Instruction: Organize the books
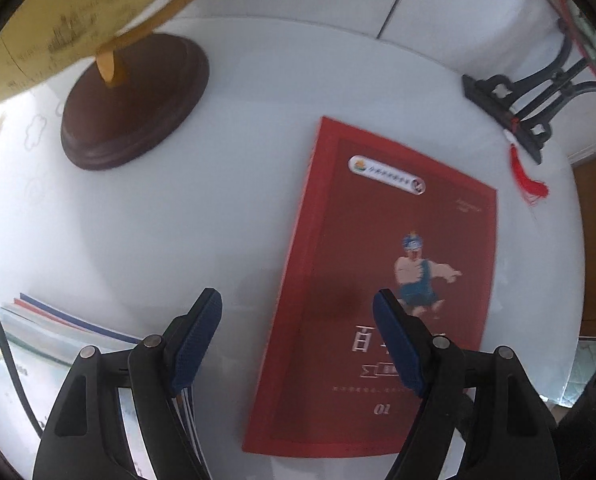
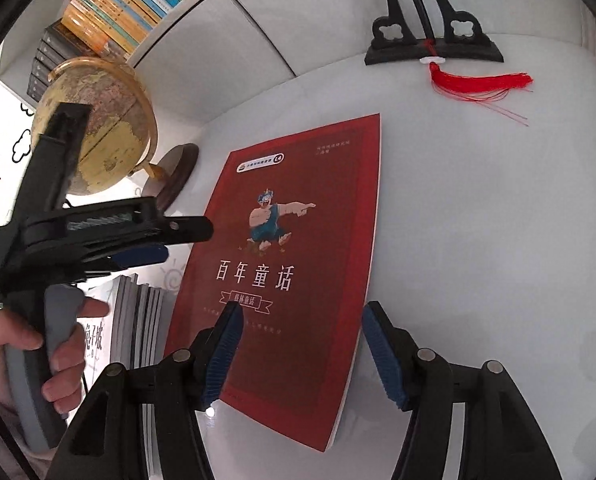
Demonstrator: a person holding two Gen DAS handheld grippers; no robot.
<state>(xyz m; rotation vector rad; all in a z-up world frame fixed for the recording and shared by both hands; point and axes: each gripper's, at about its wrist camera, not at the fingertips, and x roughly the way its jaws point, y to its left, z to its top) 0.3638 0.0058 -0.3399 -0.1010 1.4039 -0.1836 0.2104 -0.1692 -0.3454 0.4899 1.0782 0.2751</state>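
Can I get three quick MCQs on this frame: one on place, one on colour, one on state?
1. Where is the globe relative to the red book in the right wrist view?
A. left of it
B. on top of it
C. right of it

2. What colour is the tassel?
A. blue
B. red
C. yellow

3. How is the red book?
A. standing upright
B. open
C. lying flat, closed

Answers: 1 A, its base sits left of the cover; 2 B, red threads below the black stand; 3 C, front cover faces up on the white table.

Home study corner: shelf of books, globe, tasselled stand on white counter.
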